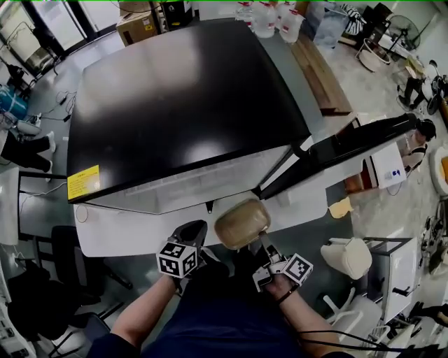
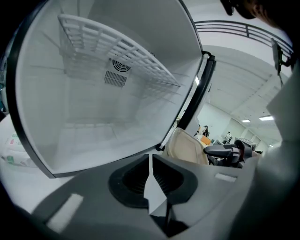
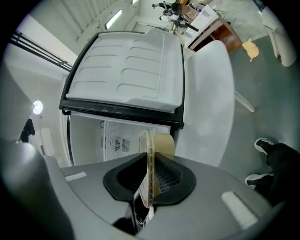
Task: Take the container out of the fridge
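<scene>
Head view: high overhead, steeply down onto the black fridge top (image 1: pixel 182 105), with the open door (image 1: pixel 350 143) at its right edge. Left gripper view: close, facing into the white interior (image 2: pixel 84 108). Right gripper view: farther back, facing the same interior, door filling the frame's top. Both gripper views share the fan vent (image 2: pixel 121 65) and the wire shelf (image 2: pixel 117 47).

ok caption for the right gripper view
Right gripper clamps the rim of a tan plastic container before the open white fridge

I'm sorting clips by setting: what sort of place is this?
Probably an open office or lab hall, not a home kitchen: the fridge stands among swivel chairs, a cardboard box and big water bottles.
</scene>
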Demonstrator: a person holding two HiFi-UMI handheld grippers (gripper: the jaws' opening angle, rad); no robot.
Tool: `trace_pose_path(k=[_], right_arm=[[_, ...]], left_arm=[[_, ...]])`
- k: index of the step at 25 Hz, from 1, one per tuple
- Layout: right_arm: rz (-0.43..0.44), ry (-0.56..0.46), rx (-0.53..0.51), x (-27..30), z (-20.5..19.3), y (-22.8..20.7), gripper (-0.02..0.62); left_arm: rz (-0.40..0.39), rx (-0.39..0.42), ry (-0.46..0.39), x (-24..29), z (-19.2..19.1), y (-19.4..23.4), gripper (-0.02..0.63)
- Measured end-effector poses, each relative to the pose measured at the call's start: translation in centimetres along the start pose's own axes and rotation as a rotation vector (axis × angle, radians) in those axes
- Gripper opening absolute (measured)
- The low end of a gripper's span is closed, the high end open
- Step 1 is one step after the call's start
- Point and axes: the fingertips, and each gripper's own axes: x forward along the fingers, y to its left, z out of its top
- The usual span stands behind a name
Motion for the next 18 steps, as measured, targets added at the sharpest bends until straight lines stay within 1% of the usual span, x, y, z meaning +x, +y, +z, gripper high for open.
trace_pose_path(k=[4,8,14,18], right_arm=[[-0.031,-0.034,0.012,-1.7,0.4,-1.6,0.057],[-0.078,-0.063,0.049,-2.9,0.8,-3.5,0.057],[-0.132,-0.073,0.069,-2.7,1.1,-5.9,0.057],[-0.14,-0.056,0.072,-2.1,0.7,-6.8,0.057]], left_arm=[[-0.044,0.023,0.022,1.2,-0.2,-1.7,0.025],[-0.069,0.038,0.038,2.0,-0.5,-2.6,0.025],[-0.068,0.038,0.052,2.1,-0.7,-2.5,0.025],[-0.06,0.025,0.058,1.5,-1.1,-2.3,0.025]])
